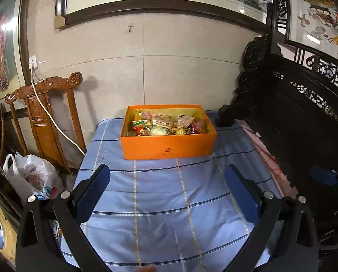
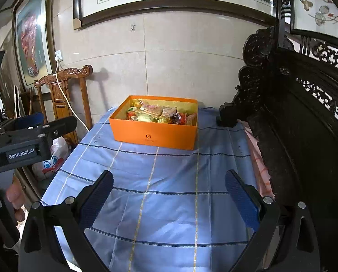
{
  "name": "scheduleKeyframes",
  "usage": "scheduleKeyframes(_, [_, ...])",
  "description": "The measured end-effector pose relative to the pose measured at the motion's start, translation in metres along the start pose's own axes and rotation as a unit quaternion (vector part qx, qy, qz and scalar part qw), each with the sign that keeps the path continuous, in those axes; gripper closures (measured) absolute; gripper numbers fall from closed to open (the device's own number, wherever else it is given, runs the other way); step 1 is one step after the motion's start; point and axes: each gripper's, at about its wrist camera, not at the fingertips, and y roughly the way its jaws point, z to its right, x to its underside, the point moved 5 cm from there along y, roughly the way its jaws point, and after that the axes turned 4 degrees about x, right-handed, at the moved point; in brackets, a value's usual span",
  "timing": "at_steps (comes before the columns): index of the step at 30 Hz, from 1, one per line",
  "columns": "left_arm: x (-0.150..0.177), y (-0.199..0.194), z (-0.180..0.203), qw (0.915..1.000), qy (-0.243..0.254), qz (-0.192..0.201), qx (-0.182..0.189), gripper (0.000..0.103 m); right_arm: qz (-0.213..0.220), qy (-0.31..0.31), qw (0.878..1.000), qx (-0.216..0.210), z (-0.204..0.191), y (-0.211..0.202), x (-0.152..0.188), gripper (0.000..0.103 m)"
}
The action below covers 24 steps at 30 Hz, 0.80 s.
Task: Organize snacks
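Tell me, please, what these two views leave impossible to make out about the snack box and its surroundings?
- Snacks low in the orange box: hidden by its front wall and the upper wrappers, both views.
- Logo on the box front: too small to read.
- Orange item: cut off by the left view's bottom edge.
- White plastic bag contents: crumpled and blurred.

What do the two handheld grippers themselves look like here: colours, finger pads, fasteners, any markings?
Both match: the left gripper and right gripper have black frames with angled arms, round silver fasteners at the joints, and textured dark blue pads on the inner finger faces. Seen from the right wrist view, the left gripper's body carries a white "GenRobot.AI" label. No cables or sleeves show.
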Motion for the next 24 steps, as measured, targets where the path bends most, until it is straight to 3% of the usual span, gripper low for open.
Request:
scheduleKeyframes(8, [0.003, -0.002, -0.005, 0.9998, 0.000, -0.008, -0.017, 0.004, 0.006, -0.012, 1.000, 0.003, -0.005, -0.006, -0.001, 0.004])
scheduleKeyframes(19, [0.004, -0.013, -0.005, 0.9987, 0.011, 0.022, -0.045, 0.004, 0.005, -0.022, 1.000, 0.001, -0.007, -0.007, 0.000, 0.004])
scheduleKeyframes(24, [0.004, -0.012, -0.007, 0.9989, -0.001, 0.010, -0.045, 0.004, 0.008, -0.022, 1.000, 0.000, -0.007, -0.008, 0.000, 0.004])
